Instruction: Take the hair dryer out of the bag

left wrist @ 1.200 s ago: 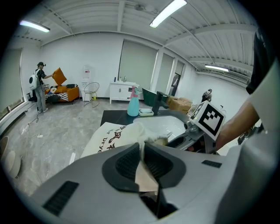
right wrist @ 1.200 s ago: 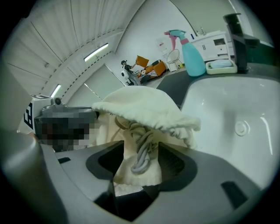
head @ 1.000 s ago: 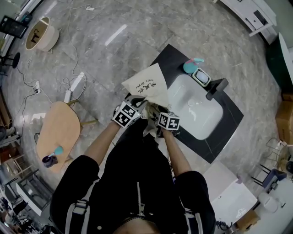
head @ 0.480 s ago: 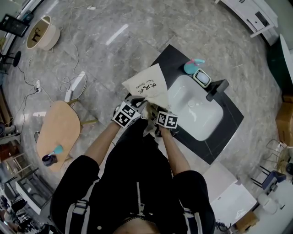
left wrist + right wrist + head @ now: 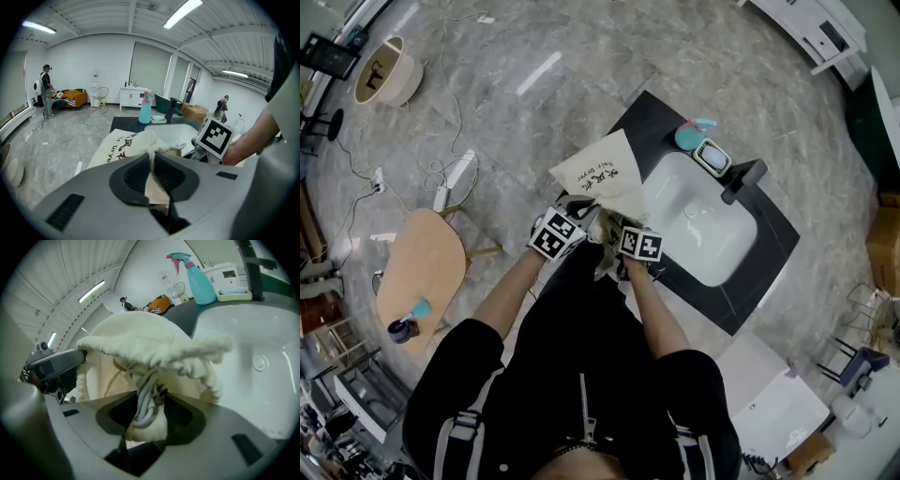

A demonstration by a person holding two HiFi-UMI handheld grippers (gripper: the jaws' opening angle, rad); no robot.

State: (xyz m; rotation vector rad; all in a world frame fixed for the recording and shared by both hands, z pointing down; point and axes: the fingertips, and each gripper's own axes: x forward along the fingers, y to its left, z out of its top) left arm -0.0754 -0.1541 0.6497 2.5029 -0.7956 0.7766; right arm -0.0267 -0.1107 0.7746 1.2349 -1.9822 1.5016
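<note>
1. Right gripper (image 5: pixel 149 405) has just been closing its jaws, which now pinch a coiled grey cord (image 5: pixel 145 391) and a fold of cream cloth at the mouth of the bag (image 5: pixel 140 333). The hair dryer's body stays hidden inside the bag.
2. The left gripper (image 5: pixel 152 174) has its jaws pressed together on the bag's cloth edge, just beside the right one.
3. The bag, printed side up, spreads away from the person over the dark counter (image 5: pixel 773 230), against the white sink (image 5: pixel 717 239).
4. Beyond the sink stand a teal spray bottle (image 5: pixel 687 137), a soap dish (image 5: pixel 712 157) and a black faucet (image 5: pixel 742 180).
</note>
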